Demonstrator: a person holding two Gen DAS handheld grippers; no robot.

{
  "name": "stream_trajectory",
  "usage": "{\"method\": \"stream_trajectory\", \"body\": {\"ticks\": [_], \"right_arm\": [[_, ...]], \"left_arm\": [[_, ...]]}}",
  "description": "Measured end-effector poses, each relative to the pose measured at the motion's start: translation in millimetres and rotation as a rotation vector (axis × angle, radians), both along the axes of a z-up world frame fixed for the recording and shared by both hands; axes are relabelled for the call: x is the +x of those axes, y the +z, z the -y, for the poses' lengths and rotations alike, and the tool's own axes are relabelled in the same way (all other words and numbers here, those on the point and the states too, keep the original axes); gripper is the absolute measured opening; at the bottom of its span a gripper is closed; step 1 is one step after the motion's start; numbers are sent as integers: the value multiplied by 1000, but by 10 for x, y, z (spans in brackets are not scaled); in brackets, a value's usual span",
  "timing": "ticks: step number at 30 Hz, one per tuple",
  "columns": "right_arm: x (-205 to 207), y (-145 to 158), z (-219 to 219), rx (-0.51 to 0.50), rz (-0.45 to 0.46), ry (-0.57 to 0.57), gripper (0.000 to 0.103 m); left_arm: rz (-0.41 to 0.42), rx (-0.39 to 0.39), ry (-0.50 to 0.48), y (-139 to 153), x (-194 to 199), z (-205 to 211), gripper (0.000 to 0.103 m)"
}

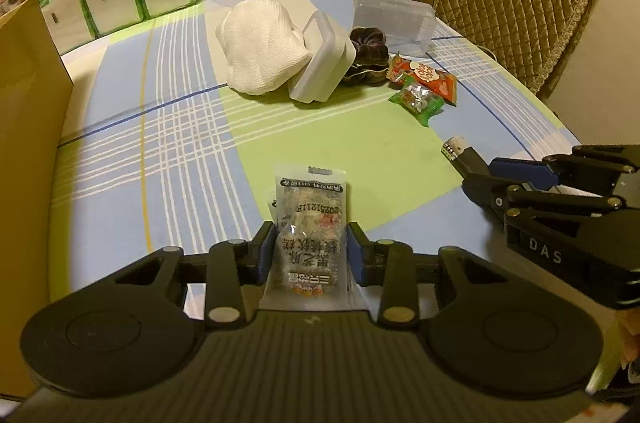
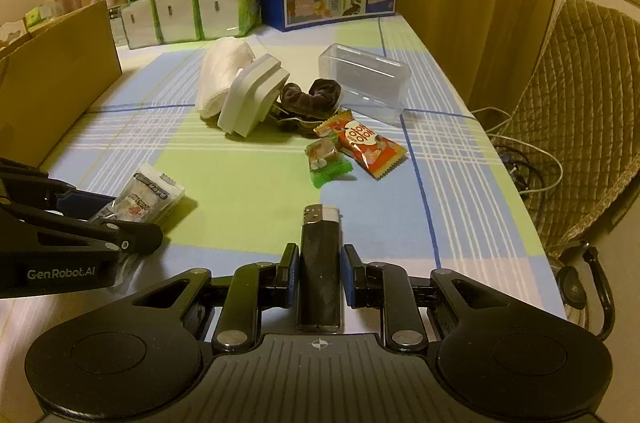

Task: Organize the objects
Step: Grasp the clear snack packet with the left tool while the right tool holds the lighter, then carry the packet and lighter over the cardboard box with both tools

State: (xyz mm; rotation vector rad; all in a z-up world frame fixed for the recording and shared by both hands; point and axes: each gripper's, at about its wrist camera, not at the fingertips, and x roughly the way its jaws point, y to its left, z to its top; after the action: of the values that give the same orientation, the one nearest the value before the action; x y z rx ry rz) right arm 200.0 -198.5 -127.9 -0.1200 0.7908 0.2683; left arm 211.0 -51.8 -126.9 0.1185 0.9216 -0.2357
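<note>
A cardboard wall [image 1: 28, 127] closed off the left of the checked surface [image 1: 168, 127], with bare cloth ahead; the left gripper [image 1: 312, 247] had its fingers pinched on a clear snack packet [image 1: 310, 223], its lower end hidden between them; a white cloth [image 1: 260, 43], white box [image 1: 322, 57] and sweets [image 1: 424, 83] lay mid-surface; the right gripper [image 2: 318, 273] held a black lighter [image 2: 320, 263], fingers closed against it, near the right edge.

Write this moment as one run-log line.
left gripper: holds snack packet | right gripper: holds lighter | clear box: empty | candies on table: untouched
</note>
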Motion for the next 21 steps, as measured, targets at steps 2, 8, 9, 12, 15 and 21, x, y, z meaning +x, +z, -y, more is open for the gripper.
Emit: {"method": "stream_trajectory", "body": {"ticks": [2, 8, 9, 12, 15, 21], "right_arm": [[-7, 13, 2, 14, 4, 0, 19], [-33, 68, 22, 45, 27, -5, 19], [-34, 72, 24, 51, 26, -6, 19], [-51, 78, 13, 65, 15, 0, 19], [-98, 89, -32, 68, 7, 22, 19], [-240, 201, -37, 100, -19, 4, 19]], "left_arm": [[-5, 4, 2, 11, -14, 0, 32], [-7, 3, 12, 50, -91, -25, 32], [-8, -3, 16, 65, -112, -35, 32], [-8, -6, 21, 98, -170, -51, 32], [-18, -10, 30, 111, -224, -75, 32], [-21, -18, 47, 220, -381, -144, 32]]}}
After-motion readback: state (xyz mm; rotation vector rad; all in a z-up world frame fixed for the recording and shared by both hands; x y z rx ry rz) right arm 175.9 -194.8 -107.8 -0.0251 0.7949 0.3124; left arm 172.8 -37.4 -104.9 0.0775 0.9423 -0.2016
